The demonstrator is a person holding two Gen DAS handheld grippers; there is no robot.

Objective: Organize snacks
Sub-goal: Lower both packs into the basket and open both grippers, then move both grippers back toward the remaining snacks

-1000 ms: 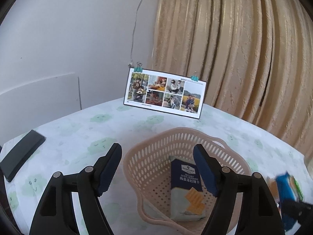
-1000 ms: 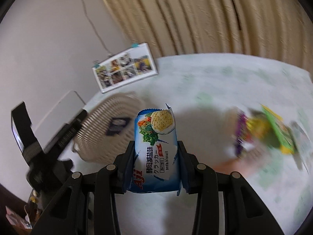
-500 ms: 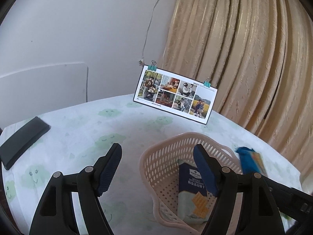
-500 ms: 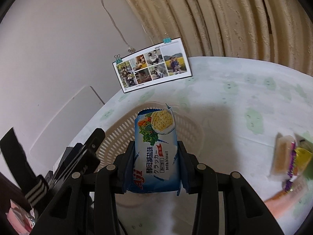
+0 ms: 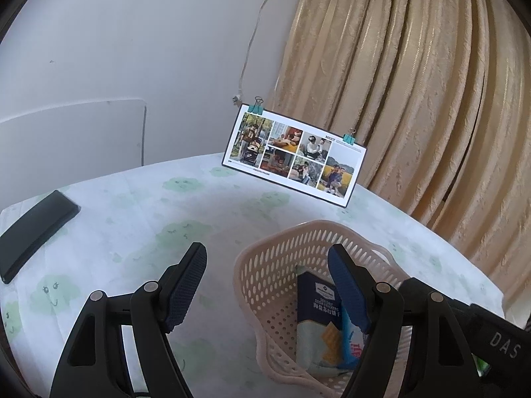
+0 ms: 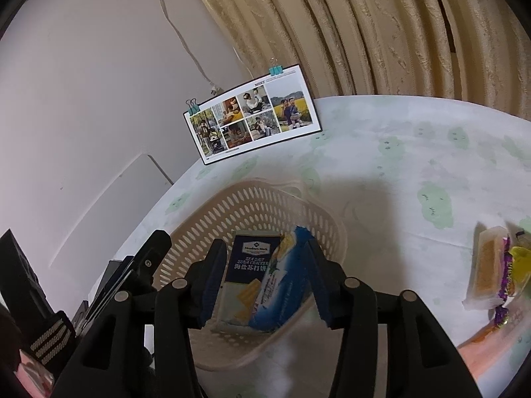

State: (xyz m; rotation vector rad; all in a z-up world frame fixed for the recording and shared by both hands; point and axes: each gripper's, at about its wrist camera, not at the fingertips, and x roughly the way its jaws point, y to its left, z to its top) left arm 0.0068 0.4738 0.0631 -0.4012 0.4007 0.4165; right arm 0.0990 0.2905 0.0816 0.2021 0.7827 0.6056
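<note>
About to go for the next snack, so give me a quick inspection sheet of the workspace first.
Surface: table under a pale cloth with green cloud prints.
Job's things: pink basket holds a navy soda cracker pack and a blue cracker pack leaning on it; loose snacks lie on the cloth to the right.
Clutter: black slab near the left edge; clipped photo card stands at the back.
Grippers: left gripper open and empty beside the basket; right gripper open over the basket, nothing clamped.
Cables: white cord hangs down the wall.
Surroundings: white wall, beige curtain.
</note>
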